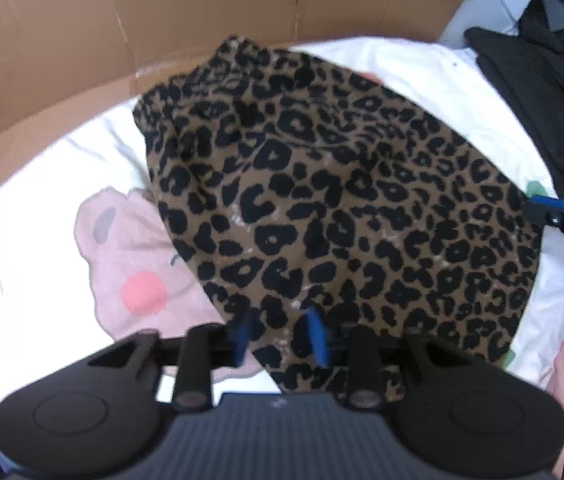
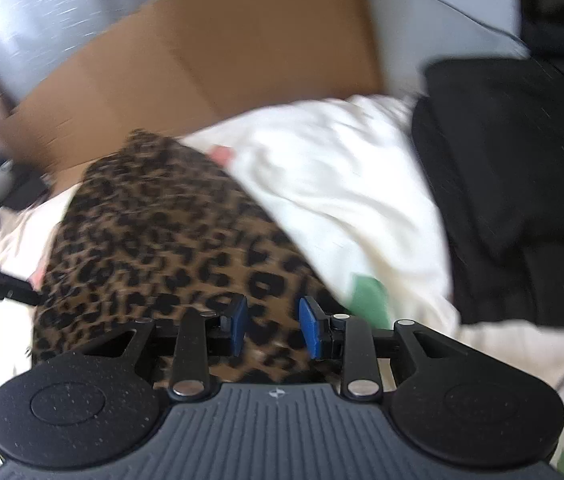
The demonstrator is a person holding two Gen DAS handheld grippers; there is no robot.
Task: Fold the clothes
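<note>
A white bedsheet (image 1: pixel 422 80), printed with a pink cartoon figure (image 1: pixel 129 264) and green patches, is being seen spread across a bed, and a brown cardboard panel (image 1: pixel 209 4) is standing upright along its far edge. A pile of black clothing (image 2: pixel 514 168) is lying at the sheet's right side. A leopard-print garment (image 1: pixel 342 200) is lying folded and roughly flat in the middle of the sheet, partly covering the pink figure; in the right wrist view the same garment (image 2: pixel 153 240) is being shown blurred, stretching away toward the cardboard. The left hand-held gripper (image 1: pixel 282 338) is being held above the near edge of the garment with its blue pads (image 1: pixel 318 336) parted; patterned cloth is showing in the gap, but the pads are not pressing on it. The right hand-held gripper (image 2: pixel 273 326) is likewise being held over the garment's near right corner with its blue pads (image 2: pixel 309 326) apart and nothing gripped. Its tip (image 1: pixel 554 210) is also being seen at the right edge of the left wrist view.
</note>
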